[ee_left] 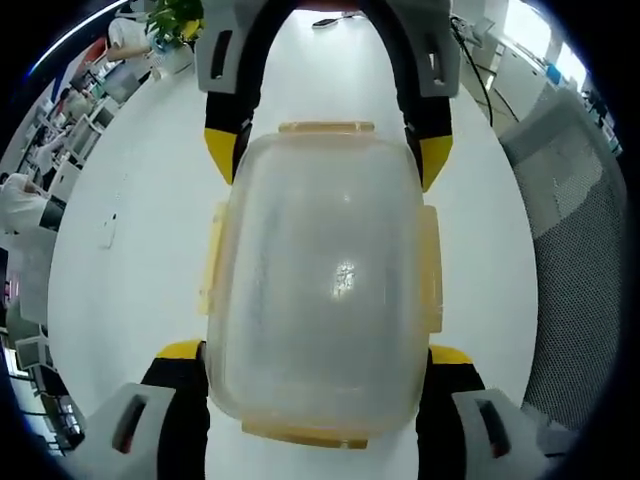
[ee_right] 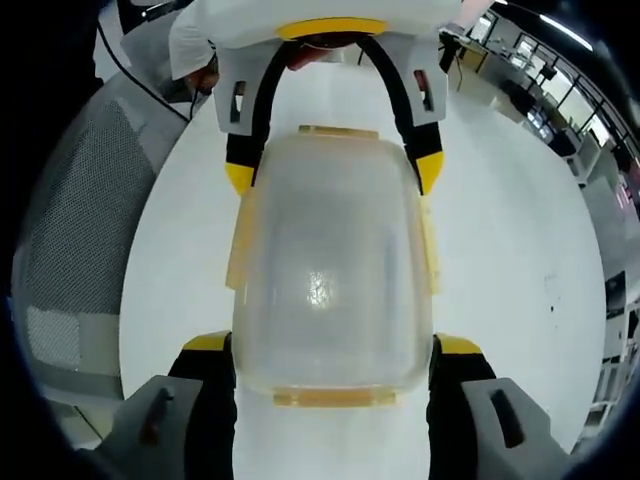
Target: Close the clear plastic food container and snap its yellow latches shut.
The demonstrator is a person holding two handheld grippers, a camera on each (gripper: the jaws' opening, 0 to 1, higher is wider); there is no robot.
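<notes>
The container (ee_left: 322, 290) sits on a white table (ee_left: 130, 280), lid (ee_left: 320, 250) on top, seen from its two opposite ends. In the left gripper view the left gripper (ee_left: 318, 360) has its jaws spread wide, one yellow-tipped finger (ee_left: 180, 352) on each side of the near end, just beside the walls; contact cannot be told. The right gripper (ee_left: 328, 160) faces it from the far end, jaws likewise apart and flanking the far corners. The right gripper view gives the mirror picture: right gripper (ee_right: 333, 350) straddling the near end of the container (ee_right: 330, 280), left gripper (ee_right: 333, 175) across from it. Yellow latches (ee_left: 432, 265) run along all four sides; the side ones splay outward slightly, so appear unsnapped. A mesh chair (ee_left: 580, 240) stands beside the table.
</notes>
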